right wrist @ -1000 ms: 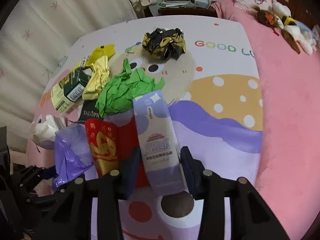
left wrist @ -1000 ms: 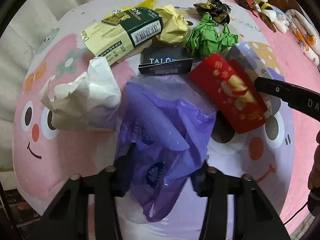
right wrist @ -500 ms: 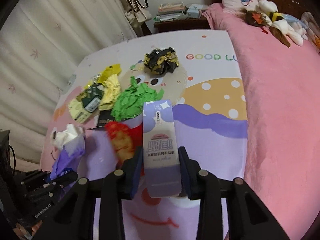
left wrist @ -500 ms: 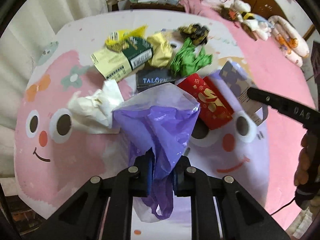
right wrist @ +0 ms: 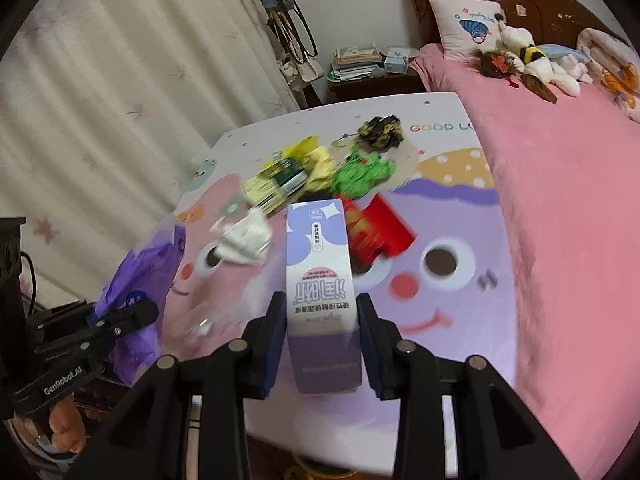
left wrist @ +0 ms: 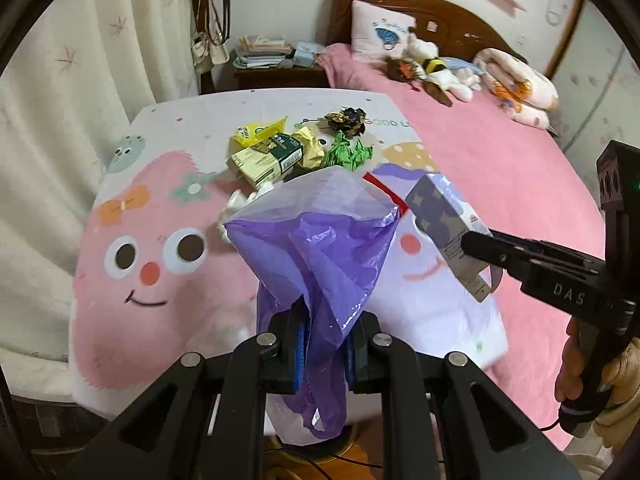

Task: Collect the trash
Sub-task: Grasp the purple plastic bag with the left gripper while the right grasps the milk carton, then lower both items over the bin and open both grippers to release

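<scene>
At frame centre, the purple bag [left wrist: 316, 248] is pinched by the left gripper [left wrist: 323, 346], seemingly held open for the lilac carton [right wrist: 320, 280] clamped in the right gripper [right wrist: 320, 344].

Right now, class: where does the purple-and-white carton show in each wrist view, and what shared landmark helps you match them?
Left wrist view: carton at right, lifted, held by the right gripper.
Right wrist view: carton at lower centre, between the pads.
Shared landmark: green crumpled paper on the blanket.
</scene>
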Motion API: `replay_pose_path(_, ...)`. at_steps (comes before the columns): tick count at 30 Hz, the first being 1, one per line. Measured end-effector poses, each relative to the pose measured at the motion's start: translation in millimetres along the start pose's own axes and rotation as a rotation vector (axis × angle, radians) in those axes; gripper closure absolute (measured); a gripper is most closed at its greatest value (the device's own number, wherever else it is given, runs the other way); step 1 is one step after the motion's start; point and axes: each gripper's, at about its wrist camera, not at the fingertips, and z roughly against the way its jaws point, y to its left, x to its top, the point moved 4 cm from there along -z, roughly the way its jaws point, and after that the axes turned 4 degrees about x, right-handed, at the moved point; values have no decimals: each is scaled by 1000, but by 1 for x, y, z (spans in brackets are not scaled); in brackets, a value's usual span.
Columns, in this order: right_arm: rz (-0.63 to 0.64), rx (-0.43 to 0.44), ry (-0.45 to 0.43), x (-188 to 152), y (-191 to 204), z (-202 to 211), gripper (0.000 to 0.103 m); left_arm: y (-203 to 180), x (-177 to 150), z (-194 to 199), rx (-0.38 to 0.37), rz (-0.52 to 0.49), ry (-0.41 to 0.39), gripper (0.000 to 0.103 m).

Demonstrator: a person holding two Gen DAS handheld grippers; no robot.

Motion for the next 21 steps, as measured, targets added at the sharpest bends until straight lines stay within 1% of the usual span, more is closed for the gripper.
replay_pose_path(5,-28,-19,-16,-54,45,14,69,23,-52,35,-12,-61,-11,90)
replay_pose_path(9,-45,-43,7,-105,81,15,69,46,-97,57,-24,-82,-2,90)
replay_pose_path(12,-53,-58,30,-141,103,15,69,57,-126,64,-35,-97,14,90)
replay_pose_path(15,-70,-78,72,-176,117,9,69,66,-160,62,-41,-118,61,90)
replay_pose_path(18,-103,-95,125,-209,124,0,69,68,-186,54,-61,-120,118,90)
replay_pose_path(21,-116,-116,175,-234,126,-7,69,65,-213,41,-78,-128,180,90)
